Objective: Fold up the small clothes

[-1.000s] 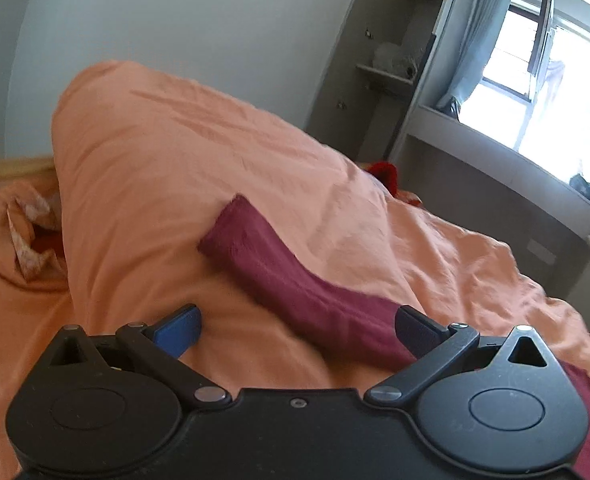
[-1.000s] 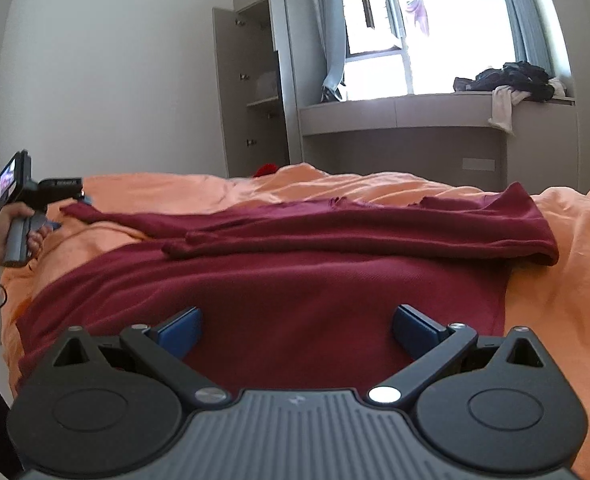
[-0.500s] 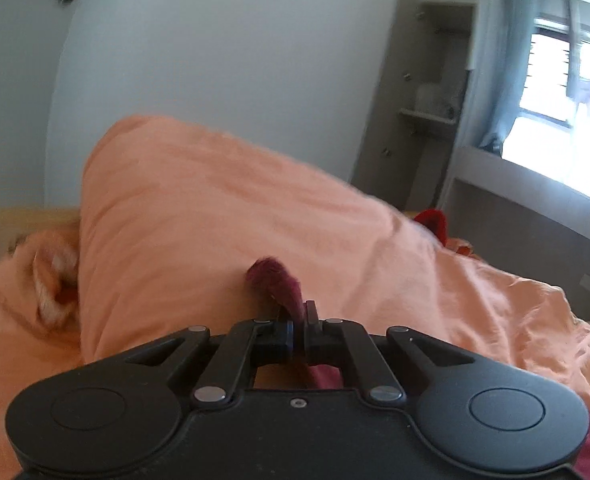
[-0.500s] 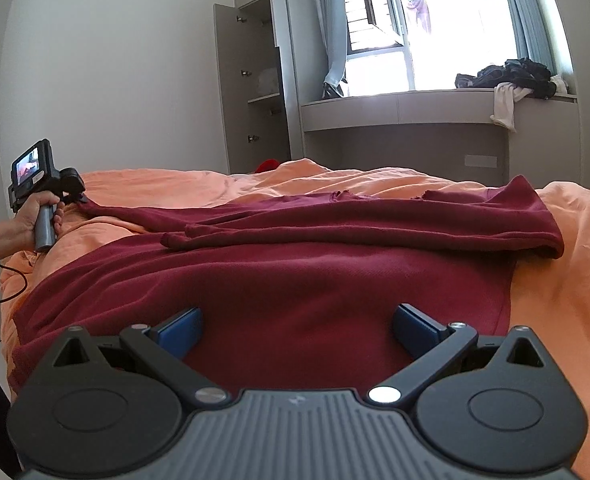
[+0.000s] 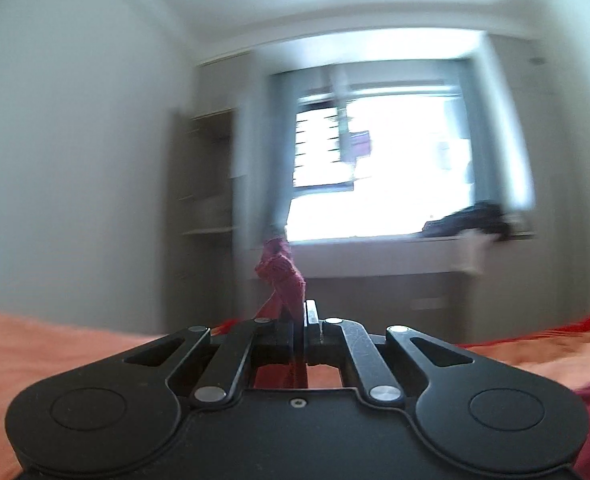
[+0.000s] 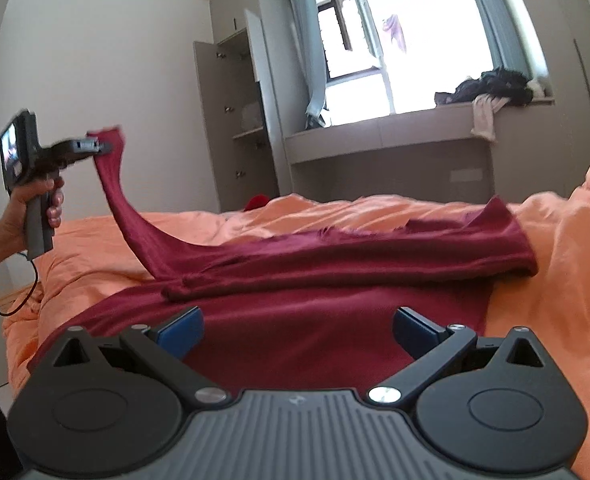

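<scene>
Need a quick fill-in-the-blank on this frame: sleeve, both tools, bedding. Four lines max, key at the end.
1. The left tool is shut on the dark red garment's ____, holding it above the bed.
2. The right tool hovers over the garment with its jaws ____.
3. The bedding under the garment is ____ in colour.
4. A heap of dark clothes lies on the ledge below the ____.

Missing words: sleeve; open; orange; window
</scene>
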Available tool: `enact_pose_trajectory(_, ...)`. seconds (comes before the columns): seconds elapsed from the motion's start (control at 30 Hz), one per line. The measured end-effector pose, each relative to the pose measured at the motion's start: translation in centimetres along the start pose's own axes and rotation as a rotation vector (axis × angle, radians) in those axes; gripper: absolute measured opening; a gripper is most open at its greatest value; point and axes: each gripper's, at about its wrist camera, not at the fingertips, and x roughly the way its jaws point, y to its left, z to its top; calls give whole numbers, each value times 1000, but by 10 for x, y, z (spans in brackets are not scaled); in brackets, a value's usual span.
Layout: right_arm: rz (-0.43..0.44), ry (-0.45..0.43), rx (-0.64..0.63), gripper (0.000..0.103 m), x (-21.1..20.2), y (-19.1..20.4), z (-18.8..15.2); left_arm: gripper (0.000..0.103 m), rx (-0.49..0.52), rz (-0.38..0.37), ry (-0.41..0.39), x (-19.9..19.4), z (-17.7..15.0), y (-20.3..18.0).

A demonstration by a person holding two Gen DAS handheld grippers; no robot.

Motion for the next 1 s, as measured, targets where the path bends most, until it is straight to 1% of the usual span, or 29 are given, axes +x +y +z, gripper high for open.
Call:
enact_pose_trajectory(0.1,-61,-23,-20,103,-7,-1,6,3,33,-147,-4,-14,6,-53)
enact_pose_trajectory(0.17,-104,-37,-32,103,-11,-3,9,3,47,-229,8,-19,1,-85)
enact_pose_trajectory(0.23,-121,-49,-27,103,-14,-7,13,3,39,-314,33,-29,-9,-114)
enact_pose_trajectory(0.33,-155,-58,-8,103,-16,-17,18,3,42,-438,108,-45,-31,-155)
enact_pose_trajectory(0.4,-188,-59,3,103,-16,-24,20,3,74,-519,172,-57,-51,-179)
enact_pose_trajectory(0.5,-228,-56,33,103,-16,-35,20,4,145,-606,240,-71,-83,-208)
enact_pose_trajectory(0.6,-250,-57,66,103,-16,-44,21,5,206,-667,292,-81,-108,-222)
enact_pose_trajectory(0.67,-254,-61,82,103,-19,-48,19,8,213,-697,314,-84,-115,-216)
enact_pose_trajectory(0.7,-255,-61,88,103,-19,-49,19,10,211,-721,338,-83,-118,-214)
enact_pose_trajectory(0.8,-251,-57,90,103,-21,-50,18,20,177,-764,382,-84,-119,-199)
enact_pose_trajectory(0.83,-249,-55,88,103,-20,-50,18,29,165,-776,391,-85,-117,-194)
enact_pose_trajectory(0.87,-246,-53,86,103,-19,-50,19,42,156,-784,401,-81,-115,-189)
enact_pose_trajectory(0.9,-243,-51,83,103,-18,-49,18,48,147,-785,408,-80,-113,-185)
enact_pose_trajectory(0.93,-241,-49,81,103,-17,-48,18,62,141,-780,412,-79,-111,-182)
enact_pose_trajectory(0.97,-239,-50,79,103,-16,-47,18,73,137,-770,416,-80,-108,-177)
enact_pose_trajectory(1.0,-239,-57,80,103,-16,-46,17,77,131,-759,418,-81,-106,-171)
